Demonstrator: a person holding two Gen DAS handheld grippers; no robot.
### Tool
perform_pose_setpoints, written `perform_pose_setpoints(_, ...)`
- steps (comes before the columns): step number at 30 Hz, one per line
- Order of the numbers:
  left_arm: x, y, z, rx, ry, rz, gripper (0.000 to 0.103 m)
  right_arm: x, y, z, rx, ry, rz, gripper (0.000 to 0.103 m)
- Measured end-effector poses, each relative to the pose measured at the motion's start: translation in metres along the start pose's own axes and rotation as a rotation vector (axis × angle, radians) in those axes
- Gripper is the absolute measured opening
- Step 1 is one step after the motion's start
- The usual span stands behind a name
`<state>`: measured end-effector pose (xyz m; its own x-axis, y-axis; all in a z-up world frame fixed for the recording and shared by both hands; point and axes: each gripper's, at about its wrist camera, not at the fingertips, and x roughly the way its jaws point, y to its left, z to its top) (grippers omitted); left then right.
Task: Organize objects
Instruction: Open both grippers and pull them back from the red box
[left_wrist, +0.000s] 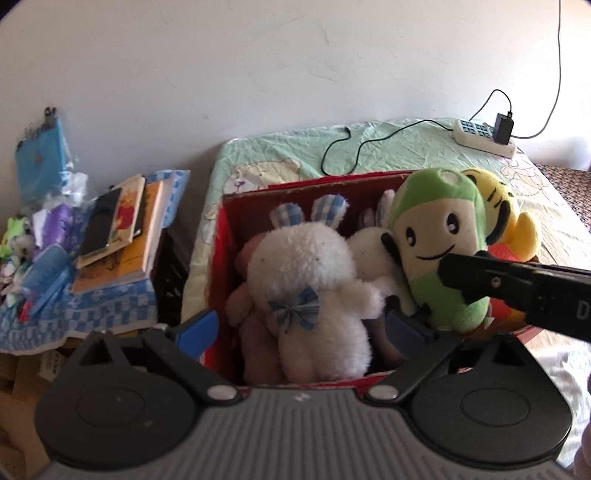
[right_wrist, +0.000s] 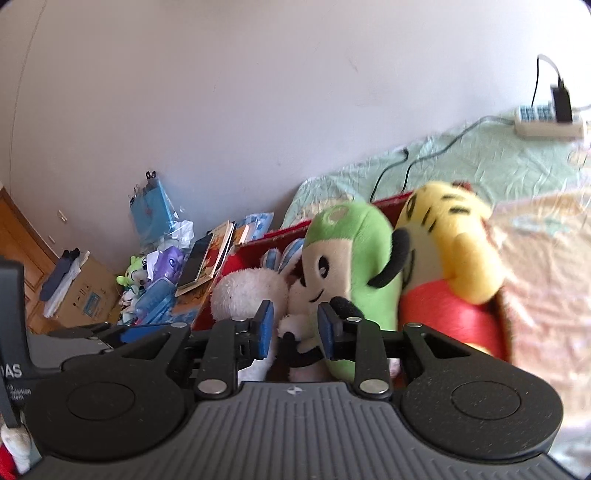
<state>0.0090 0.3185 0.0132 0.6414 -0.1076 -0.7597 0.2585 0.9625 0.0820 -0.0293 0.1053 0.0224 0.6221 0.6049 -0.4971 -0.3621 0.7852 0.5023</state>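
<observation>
At frame centre, the red box (left_wrist: 236, 236) holds the white rabbit (left_wrist: 314, 288); the green plush (left_wrist: 439, 251) stands centre-right. The left gripper (left_wrist: 303, 325) is spread wide, straddling the rabbit. The right gripper (right_wrist: 295, 332), half-open, grips nothing (probably tucking the green plush in).

The fluffy white plush rabbit (left_wrist: 310, 291) had long, rough pile and a checked cloth bow. The green and cream plush doll (left_wrist: 439, 240) was short-napped and smooth, as was the yellow striped plush toy (right_wrist: 454, 254). The red cardboard box (left_wrist: 306, 190) looked matt. The pale green bedsheet (left_wrist: 399, 147) was creased cloth.
</observation>
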Motion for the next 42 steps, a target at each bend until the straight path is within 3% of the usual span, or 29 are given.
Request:
perform_pose_setpoints(8,-0.013,-0.041,-0.003,-0.019,0.042,0.067,0.099,-0.032,-0.016,0.005,-0.076,-0.006,-0.124,0.035)
perform_pose_setpoints(11,-0.018,-0.061,-0.007,-0.018,0.050,0.057,0.099,-0.045,-0.027,0.004,-0.089,-0.003,-0.173,0.042)
perform_pose_setpoints(18,-0.029,-0.114,-0.021,-0.013,0.056,0.016,0.100,-0.067,-0.057,-0.001,-0.077,0.024,-0.249,0.044)
perform_pose_setpoints(25,-0.029,-0.153,-0.029,-0.044,0.052,0.051,0.101,-0.086,-0.087,-0.008,-0.079,0.023,-0.370,0.058)
perform_pose_setpoints(30,-0.020,-0.181,-0.036,-0.022,0.092,0.089,0.101,-0.096,-0.109,-0.011,-0.068,0.037,-0.403,0.063)
perform_pose_setpoints(34,-0.013,-0.190,-0.037,-0.050,0.144,0.037,0.101,-0.103,-0.126,-0.013,-0.054,0.047,-0.447,0.065)
perform_pose_setpoints(42,-0.012,-0.205,-0.036,-0.027,0.162,0.066,0.101,-0.104,-0.140,-0.015,-0.016,0.081,-0.485,0.069)
